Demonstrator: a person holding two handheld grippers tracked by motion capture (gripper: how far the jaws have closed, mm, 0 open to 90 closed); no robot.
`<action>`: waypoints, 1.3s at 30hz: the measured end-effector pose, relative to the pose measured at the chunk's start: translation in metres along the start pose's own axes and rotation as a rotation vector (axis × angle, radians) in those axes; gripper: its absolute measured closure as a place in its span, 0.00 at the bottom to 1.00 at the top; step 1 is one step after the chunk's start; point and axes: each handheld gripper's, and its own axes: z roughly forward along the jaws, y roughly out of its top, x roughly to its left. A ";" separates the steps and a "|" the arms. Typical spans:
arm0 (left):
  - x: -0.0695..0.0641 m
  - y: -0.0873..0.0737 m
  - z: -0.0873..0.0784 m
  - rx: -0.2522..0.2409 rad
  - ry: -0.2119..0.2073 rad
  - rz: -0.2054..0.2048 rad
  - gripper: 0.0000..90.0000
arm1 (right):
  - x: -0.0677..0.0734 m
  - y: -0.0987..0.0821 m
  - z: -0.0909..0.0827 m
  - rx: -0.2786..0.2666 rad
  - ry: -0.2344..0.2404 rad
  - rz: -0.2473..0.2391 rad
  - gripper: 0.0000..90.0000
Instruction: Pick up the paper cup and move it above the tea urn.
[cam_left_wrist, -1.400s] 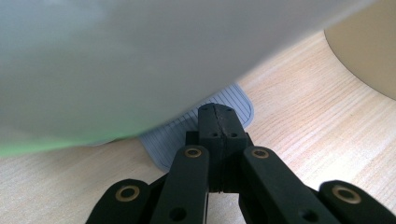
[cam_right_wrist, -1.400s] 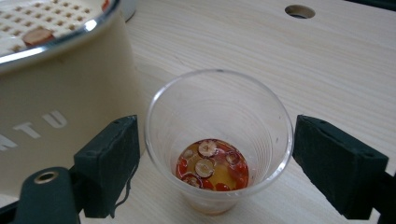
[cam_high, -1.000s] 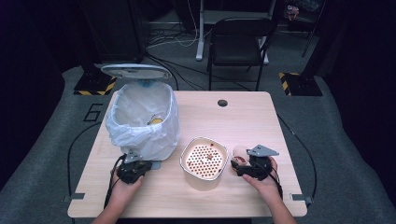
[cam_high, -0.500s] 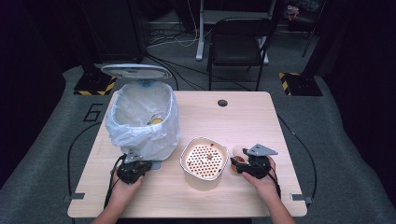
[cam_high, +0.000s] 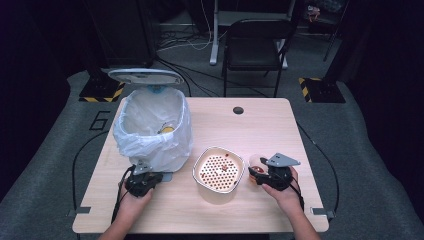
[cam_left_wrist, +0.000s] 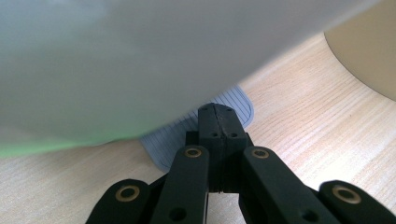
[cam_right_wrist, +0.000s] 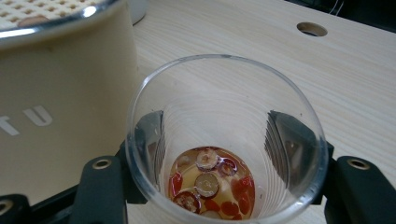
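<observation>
Claws differed: right claw (cam_right_wrist: 219, 154) gripped a clear plastic cup (cam_right_wrist: 224, 140) beside the perforated strainer bowl (cam_high: 219, 170); left claw (cam_left_wrist: 219, 122) sat fully closed.

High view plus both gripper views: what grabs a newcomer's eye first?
Probably the white-lined bin at the table's left, lid up, something yellow inside. Next, the clear cup clamped in the right gripper, holding red and pale bits in a little liquid, right beside the cream strainer bowl with its perforated insert at centre. The left gripper, jaws together, points at a grey ribbed pedal at the bin's base.
</observation>
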 end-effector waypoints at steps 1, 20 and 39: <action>0.000 0.000 0.000 0.000 0.000 0.003 1.00 | 0.000 0.001 -0.001 -0.003 -0.001 -0.003 0.42; -0.001 0.000 0.000 -0.002 0.001 -0.001 1.00 | -0.006 0.048 -0.018 -0.014 -0.004 -0.177 0.47; -0.001 0.000 0.000 -0.005 0.002 -0.001 1.00 | 0.002 0.094 -0.024 -0.053 0.003 -0.322 0.49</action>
